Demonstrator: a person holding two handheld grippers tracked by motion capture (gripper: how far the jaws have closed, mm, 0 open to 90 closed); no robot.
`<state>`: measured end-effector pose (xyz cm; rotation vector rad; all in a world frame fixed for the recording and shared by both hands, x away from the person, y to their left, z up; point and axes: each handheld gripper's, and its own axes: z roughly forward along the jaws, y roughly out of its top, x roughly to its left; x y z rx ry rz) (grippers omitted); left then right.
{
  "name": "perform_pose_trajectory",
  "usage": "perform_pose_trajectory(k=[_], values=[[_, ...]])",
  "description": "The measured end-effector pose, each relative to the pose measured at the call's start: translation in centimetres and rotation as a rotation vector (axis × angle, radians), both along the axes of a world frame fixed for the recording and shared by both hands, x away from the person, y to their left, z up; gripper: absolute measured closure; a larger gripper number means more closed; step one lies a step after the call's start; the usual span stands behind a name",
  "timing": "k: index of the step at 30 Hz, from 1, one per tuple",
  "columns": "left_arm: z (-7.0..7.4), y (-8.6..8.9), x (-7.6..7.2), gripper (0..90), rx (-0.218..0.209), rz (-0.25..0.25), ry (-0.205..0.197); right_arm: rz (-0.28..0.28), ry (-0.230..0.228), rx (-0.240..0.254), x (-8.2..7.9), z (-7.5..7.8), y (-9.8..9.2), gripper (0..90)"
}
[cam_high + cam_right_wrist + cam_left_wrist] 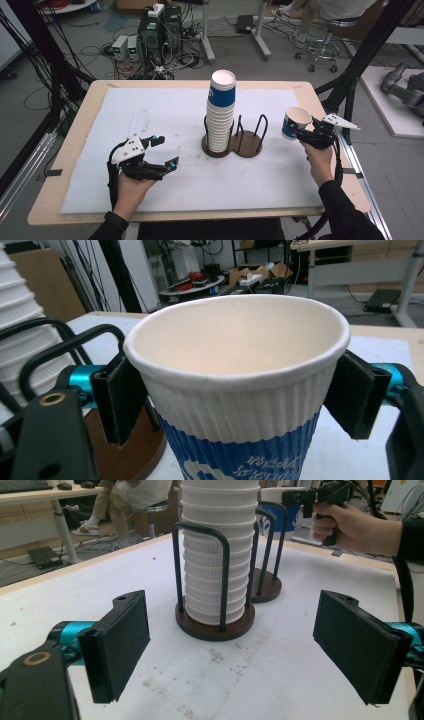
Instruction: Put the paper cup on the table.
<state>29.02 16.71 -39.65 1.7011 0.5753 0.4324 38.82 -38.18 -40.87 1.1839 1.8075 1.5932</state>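
Behind right claw point(303, 131) pads, cup point(235, 390) sides hidden, base cropped

The person's left hand point(131, 187) rests low near the front edge of the surface point(90, 150), palm under the left gripper point(166, 151), which points toward the middle with its jaws standing wide apart and nothing between them. The right hand point(316, 157) is raised at the far right, forearm in a dark sleeve coming up from the bottom corner. The right gripper point(298, 131) points inward, its pads pressed on either side of a paper cup point(295, 122) held upright.
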Motion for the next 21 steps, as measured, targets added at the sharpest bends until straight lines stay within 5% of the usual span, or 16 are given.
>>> perform_pose_trajectory(k=[9, 21], values=[[-0.2, 0.0, 0.0, 14.7, -0.001, -0.002, -0.007, -0.019, 0.074, 0.003, 1.8, -1.8, 0.0, 20.3], [-0.3, -0.4, 0.0, 14.7, 0.015, -0.014, -0.006, -0.022, 0.063, -0.069, 2.9, -3.1, 1.1, 20.2]])
